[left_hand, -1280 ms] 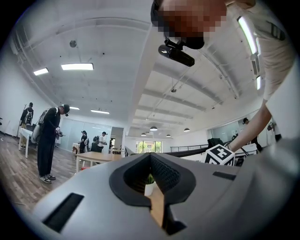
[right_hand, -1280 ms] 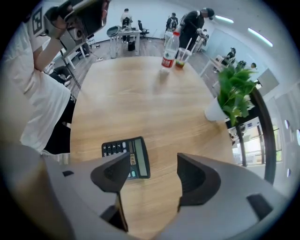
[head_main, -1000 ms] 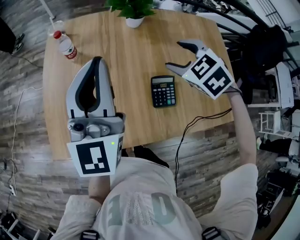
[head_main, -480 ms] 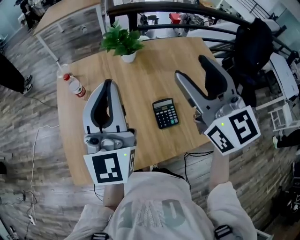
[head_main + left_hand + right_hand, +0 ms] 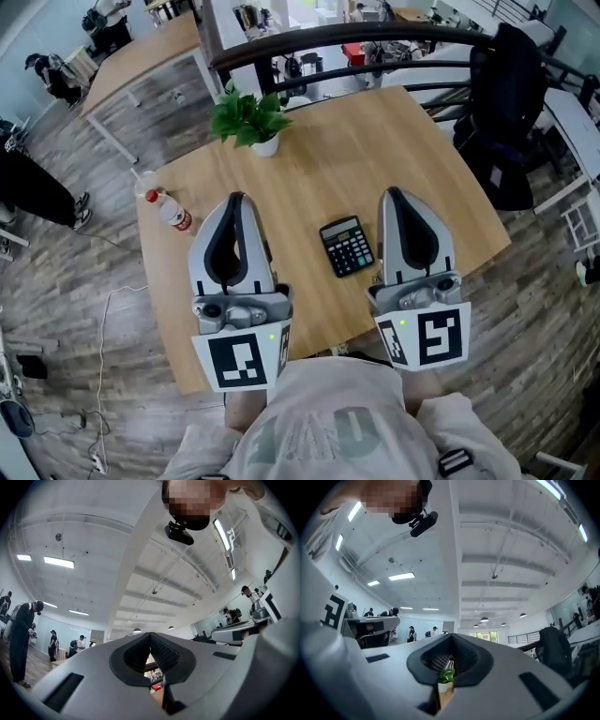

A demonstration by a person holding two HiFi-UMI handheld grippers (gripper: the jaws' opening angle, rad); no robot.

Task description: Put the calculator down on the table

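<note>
A black calculator [image 5: 348,247] lies flat on the wooden table [image 5: 319,159], near its front edge, with nothing touching it. Both grippers hang raised above the table and apart from it. My left gripper [image 5: 234,199] is to the calculator's left, its jaws closed tip to tip with nothing between them. My right gripper [image 5: 394,194] is just to the calculator's right, also shut and empty. Both gripper views look up and forward at the ceiling; the left gripper [image 5: 150,634] and the right gripper [image 5: 451,635] show closed jaws there.
A potted plant [image 5: 251,120] stands at the table's far edge and shows small through the right jaws [image 5: 446,678]. A red-capped bottle [image 5: 172,212] lies at the left edge. A dark chair with a jacket [image 5: 511,103] stands at the right. A dark railing [image 5: 356,36] runs behind.
The right gripper rose from beside the calculator, swung round to point forward and its open jaws shut. The left gripper rose a little. The calculator stayed in place.
</note>
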